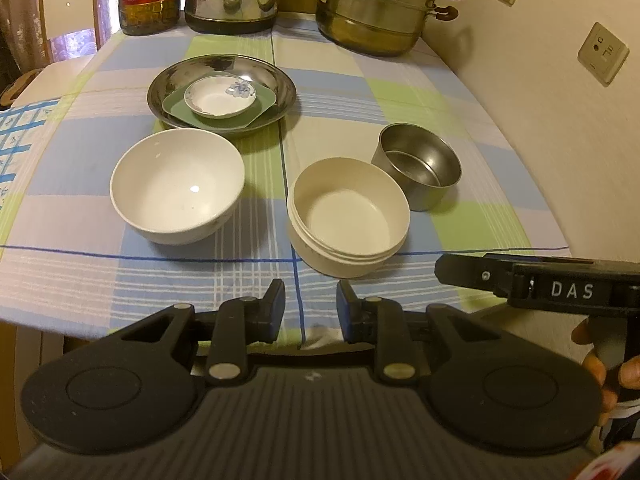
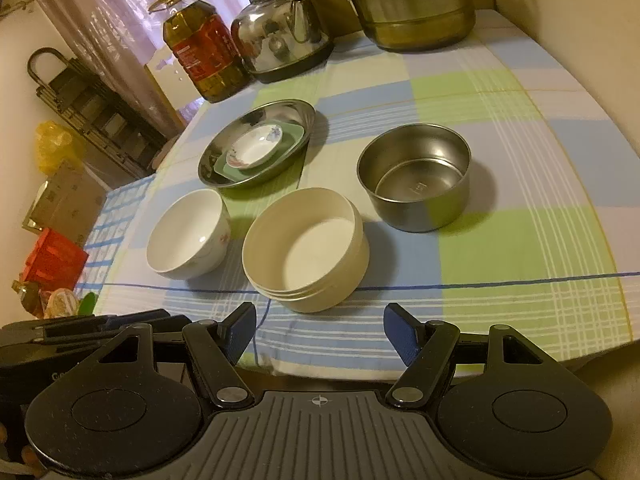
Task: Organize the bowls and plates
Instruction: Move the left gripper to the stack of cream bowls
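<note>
I am hovering my right tool, jaws wide and empty, just before the cream round ridged plastic bowl, judging it light, rigid, best pinched at the rim.

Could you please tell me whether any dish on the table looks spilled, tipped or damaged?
Nothing stands out: the white ceramic bowl, cream ridged bowl, steel cup and stacked round steel plate all sit upright, empty and intact.
</note>
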A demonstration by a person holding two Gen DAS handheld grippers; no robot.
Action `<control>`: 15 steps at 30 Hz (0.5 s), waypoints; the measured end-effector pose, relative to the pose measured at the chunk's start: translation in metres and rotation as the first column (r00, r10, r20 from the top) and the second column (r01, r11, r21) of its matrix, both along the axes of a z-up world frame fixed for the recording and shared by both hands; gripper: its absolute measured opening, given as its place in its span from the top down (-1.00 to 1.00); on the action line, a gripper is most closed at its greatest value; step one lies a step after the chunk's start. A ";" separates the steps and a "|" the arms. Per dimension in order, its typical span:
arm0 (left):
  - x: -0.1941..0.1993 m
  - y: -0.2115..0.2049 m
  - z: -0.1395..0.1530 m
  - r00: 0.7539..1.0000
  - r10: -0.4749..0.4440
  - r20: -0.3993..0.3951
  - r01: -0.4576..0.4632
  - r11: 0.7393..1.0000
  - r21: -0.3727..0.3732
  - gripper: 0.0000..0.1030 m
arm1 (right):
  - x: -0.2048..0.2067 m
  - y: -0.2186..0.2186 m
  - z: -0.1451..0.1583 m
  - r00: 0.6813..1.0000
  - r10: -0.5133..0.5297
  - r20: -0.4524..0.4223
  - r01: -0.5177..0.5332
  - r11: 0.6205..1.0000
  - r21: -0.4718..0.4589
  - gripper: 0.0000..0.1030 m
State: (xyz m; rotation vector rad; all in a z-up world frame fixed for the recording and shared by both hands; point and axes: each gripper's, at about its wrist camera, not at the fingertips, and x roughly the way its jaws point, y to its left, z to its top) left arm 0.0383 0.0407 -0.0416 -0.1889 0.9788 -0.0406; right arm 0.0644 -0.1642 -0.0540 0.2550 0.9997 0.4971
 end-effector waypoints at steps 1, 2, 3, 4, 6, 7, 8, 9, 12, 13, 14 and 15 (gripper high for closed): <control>0.002 0.001 -0.001 1.000 -0.003 -0.003 0.003 1.000 -0.001 0.53 | 0.001 0.001 0.000 1.000 -0.004 -0.003 0.004 1.000 -0.003 -0.38; 0.003 0.002 -0.002 1.000 -0.004 -0.007 0.004 1.000 -0.004 0.53 | 0.001 0.002 -0.001 1.000 -0.007 -0.005 0.007 1.000 -0.004 -0.38; 0.005 0.004 -0.003 1.000 -0.005 -0.013 0.005 1.000 -0.012 0.53 | 0.002 0.004 -0.001 1.000 -0.010 -0.008 0.009 1.000 -0.006 -0.38; 0.007 0.006 -0.004 1.000 -0.003 -0.018 0.003 1.000 -0.018 0.53 | 0.002 0.005 -0.002 1.000 -0.013 -0.012 0.013 1.000 -0.009 -0.38; 0.010 0.010 -0.008 1.000 0.005 -0.030 -0.006 1.000 -0.028 0.53 | 0.004 0.007 -0.004 1.000 -0.018 -0.020 0.017 1.000 -0.013 -0.38; 0.012 0.011 -0.009 0.999 0.009 -0.036 -0.010 0.999 -0.032 0.53 | 0.005 0.007 -0.006 0.999 -0.022 -0.024 0.021 1.000 -0.014 -0.38; 0.013 0.013 -0.011 0.999 0.011 -0.039 -0.013 0.999 -0.035 0.53 | 0.006 0.007 -0.007 0.999 -0.028 -0.028 0.028 0.999 -0.015 -0.38; 0.015 0.014 -0.012 0.999 0.015 -0.042 -0.016 0.999 -0.037 0.53 | 0.007 0.007 -0.008 0.999 -0.036 -0.033 0.036 0.999 -0.017 -0.38; 0.020 0.018 -0.016 0.999 0.025 -0.044 -0.027 0.999 -0.045 0.53 | 0.011 0.008 -0.011 0.997 -0.058 -0.041 0.057 0.998 -0.017 -0.38; 0.022 0.020 -0.017 0.999 0.028 -0.043 -0.030 0.998 -0.051 0.53 | 0.012 0.008 -0.012 0.997 -0.063 -0.041 0.063 0.998 -0.017 -0.38; 0.023 0.020 -0.018 0.999 0.030 -0.040 -0.032 0.998 -0.059 0.53 | 0.013 0.008 -0.012 0.997 -0.069 -0.041 0.068 0.998 -0.017 -0.38; 0.025 0.021 -0.019 0.999 0.031 -0.040 -0.034 0.997 -0.063 0.53 | 0.015 0.008 -0.013 0.996 -0.075 -0.039 0.075 0.997 -0.015 -0.38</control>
